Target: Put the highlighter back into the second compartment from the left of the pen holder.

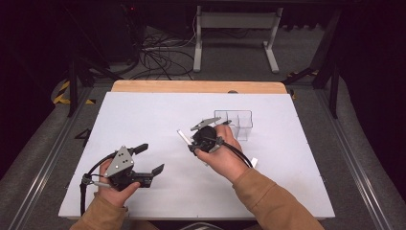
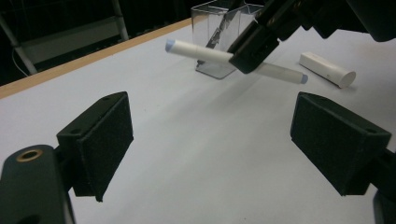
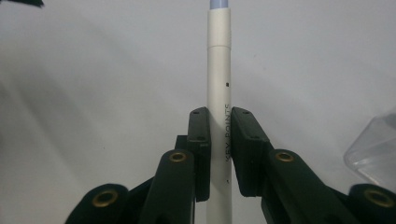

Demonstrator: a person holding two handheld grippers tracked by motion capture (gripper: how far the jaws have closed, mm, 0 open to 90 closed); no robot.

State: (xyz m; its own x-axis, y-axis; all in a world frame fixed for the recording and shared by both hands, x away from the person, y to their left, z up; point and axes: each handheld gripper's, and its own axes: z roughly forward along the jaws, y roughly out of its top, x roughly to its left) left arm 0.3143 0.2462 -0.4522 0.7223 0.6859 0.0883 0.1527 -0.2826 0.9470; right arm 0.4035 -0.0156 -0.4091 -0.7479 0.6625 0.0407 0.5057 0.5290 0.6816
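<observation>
Hand-held gripper (image 3: 219, 154) jaws hide the white marker's (image 3: 219, 70) printed lettering.

A slim white marker pen (image 3: 219, 93) with pale blue tips is running straight up the middle of the right gripper view, printed lettering showing along its barrel. In the left gripper view it (image 2: 205, 52) is hanging above the table in the upper middle of the frame, slanting gently down to the right. In the high view it (image 1: 183, 137) is showing just left of centre.
</observation>
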